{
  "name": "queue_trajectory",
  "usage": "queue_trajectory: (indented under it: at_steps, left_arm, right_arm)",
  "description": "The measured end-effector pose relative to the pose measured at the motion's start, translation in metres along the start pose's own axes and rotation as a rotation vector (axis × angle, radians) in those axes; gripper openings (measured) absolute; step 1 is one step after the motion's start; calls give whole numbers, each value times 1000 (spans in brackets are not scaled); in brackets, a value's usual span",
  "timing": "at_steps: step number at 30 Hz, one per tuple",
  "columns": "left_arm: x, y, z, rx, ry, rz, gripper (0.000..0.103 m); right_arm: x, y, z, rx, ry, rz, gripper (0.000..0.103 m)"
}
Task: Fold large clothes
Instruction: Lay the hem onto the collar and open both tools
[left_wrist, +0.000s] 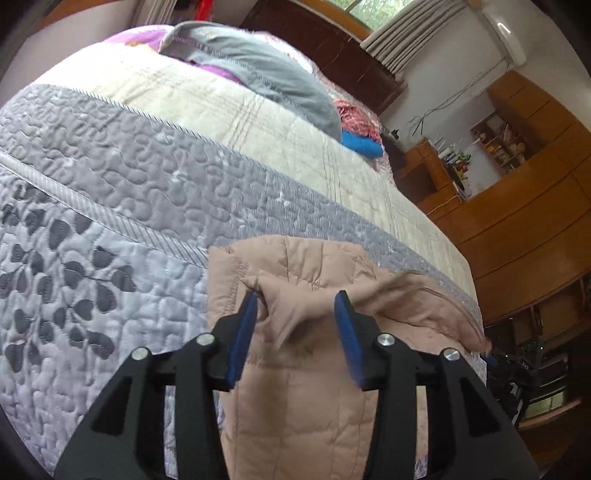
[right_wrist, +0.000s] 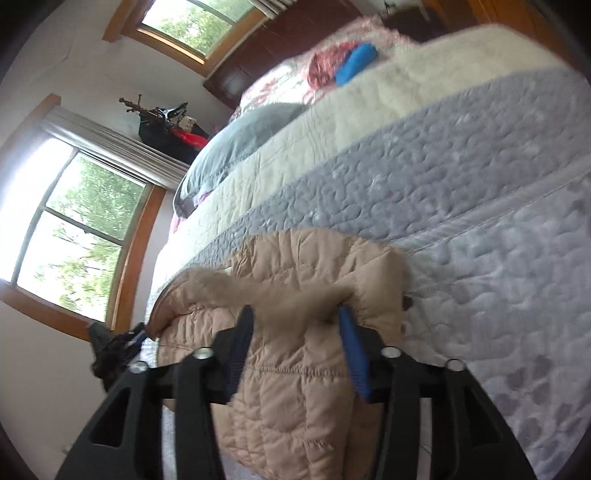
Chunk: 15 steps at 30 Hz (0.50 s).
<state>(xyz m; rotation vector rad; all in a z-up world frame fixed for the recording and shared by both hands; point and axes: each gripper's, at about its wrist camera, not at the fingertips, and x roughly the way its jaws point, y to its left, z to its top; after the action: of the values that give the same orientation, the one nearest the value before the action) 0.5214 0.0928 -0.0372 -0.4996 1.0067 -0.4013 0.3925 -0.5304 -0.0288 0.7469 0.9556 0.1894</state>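
Observation:
A beige quilted puffer jacket (left_wrist: 306, 369) lies folded on the grey quilted bedspread (left_wrist: 110, 229). My left gripper (left_wrist: 298, 304) is open, its blue-padded jaws standing wide apart on either side of a raised fold of the jacket. In the right wrist view the same jacket (right_wrist: 303, 373) lies on the bedspread (right_wrist: 480, 258). My right gripper (right_wrist: 295, 314) is also open, jaws wide apart astride a blurred ridge of jacket cloth. Whether either pad touches the cloth I cannot tell.
A grey pillow (left_wrist: 258, 70) and a blue roll (left_wrist: 360, 146) lie at the bed's head. Wooden cabinets (left_wrist: 524, 221) stand beyond the bed's right edge. Windows (right_wrist: 77, 229) sit in the wall by the other bed edge. The other gripper (right_wrist: 110, 350) shows at the jacket's left.

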Motion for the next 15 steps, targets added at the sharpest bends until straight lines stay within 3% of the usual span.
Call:
queue_trajectory:
  at_steps: [6,11,12,13,14,15]
  left_arm:
    - [-13,4,-36,94,30,91,45]
    - [1,13,-78,139,87,85,50]
    - [2,13,-82,140,85,82,49]
    - [5,12,-87,140,78,89,45]
    - [6,11,-89,138,74,86,32]
    - [8,9,-91,137,66,92,30]
  right_arm:
    - [-11,6,-35,-86,18,-22,50]
    - [4,-2,-74,-113,81,-32,48]
    - [6,-3,-78,-119,78,-47,45]
    - [9,-2,-81,-139,69,-76,35]
    - [10,-1,-83,-152,61,-103,23]
    - [10,1,-83,-157,57,-117,18]
